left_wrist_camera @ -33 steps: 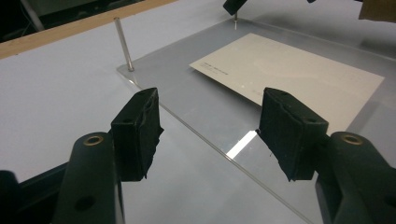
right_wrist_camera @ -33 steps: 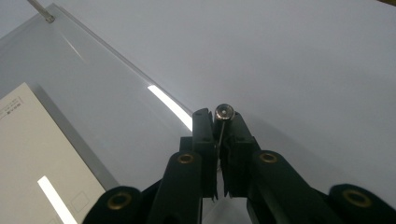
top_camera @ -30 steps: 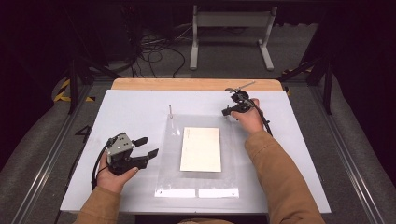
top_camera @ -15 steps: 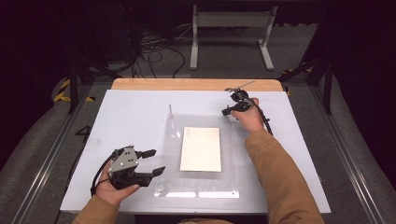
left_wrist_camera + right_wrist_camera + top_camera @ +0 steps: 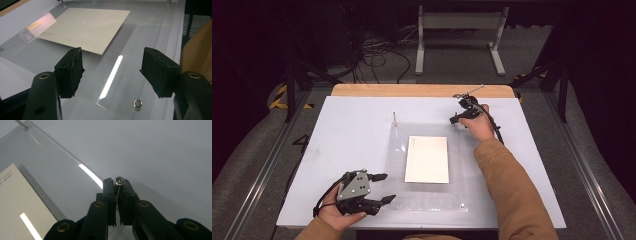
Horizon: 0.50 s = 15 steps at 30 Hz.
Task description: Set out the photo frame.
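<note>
1. Landmark: clear acrylic sheet (image 5: 427, 165) lying flat on the white counter (image 5: 352, 130), with a cream card (image 5: 427, 159) under or in it, near its middle.
2. Right tool (image 5: 457, 119) sits at the sheet's far right corner. In the right gripper view (image 5: 117, 185) the jaws are pressed together, pinching a small metal pin (image 5: 119, 180) that stands upright at that corner. The pin's round head shows just at the jaw tips.
3. Left tool (image 5: 384, 187) is at the sheet's near left corner, held low over the counter with its jaws pointing in toward the sheet. Jaws are spread and have just been opening, with nothing gripped between them.
4. In the left gripper view (image 5: 112, 72) the sheet's near edge runs under the gap between the two black pads (image 5: 70, 72). Pads are clear of the sheet.
5. A short metal stud (image 5: 137, 105) stands on the sheet close to its near corner, nearer the right-hand pad in that view and touching neither pad.
6. Another thin pin (image 5: 394, 119) stands upright at the sheet's far left corner, well apart from both tools.
7. The card's short edge faces the left tool, and printed boxes run along that edge.
</note>
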Tool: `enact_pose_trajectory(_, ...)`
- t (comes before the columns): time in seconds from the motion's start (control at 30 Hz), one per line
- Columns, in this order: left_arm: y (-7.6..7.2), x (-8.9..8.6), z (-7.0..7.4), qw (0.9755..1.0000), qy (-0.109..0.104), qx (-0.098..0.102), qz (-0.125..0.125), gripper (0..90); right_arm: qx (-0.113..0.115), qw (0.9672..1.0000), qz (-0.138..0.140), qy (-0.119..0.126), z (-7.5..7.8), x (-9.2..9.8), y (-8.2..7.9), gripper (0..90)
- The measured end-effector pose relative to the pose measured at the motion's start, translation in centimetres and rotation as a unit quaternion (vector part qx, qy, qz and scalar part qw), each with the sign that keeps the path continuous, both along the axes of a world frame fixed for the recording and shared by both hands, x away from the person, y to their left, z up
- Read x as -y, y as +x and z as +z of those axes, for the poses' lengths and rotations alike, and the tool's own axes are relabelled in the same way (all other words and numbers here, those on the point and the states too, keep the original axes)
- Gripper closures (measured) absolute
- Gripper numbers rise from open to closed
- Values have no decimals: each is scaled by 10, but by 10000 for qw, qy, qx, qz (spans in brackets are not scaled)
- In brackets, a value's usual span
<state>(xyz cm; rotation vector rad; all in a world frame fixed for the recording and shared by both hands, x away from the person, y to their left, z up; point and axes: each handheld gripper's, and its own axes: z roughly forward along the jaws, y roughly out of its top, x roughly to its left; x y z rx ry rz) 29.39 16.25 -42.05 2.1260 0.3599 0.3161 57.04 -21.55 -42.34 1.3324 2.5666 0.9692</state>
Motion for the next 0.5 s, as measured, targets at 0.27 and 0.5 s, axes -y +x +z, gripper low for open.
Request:
enact_pose_trajectory(0.27,-6,8,-6,9992,276,59,-300,313,-51,10000,-9,32,0,1,1,850)
enact_pose_trajectory(0.5,-9,14,-11,9975,470,61,-533,301,-90,9999,-24,76,0,1,2,847)
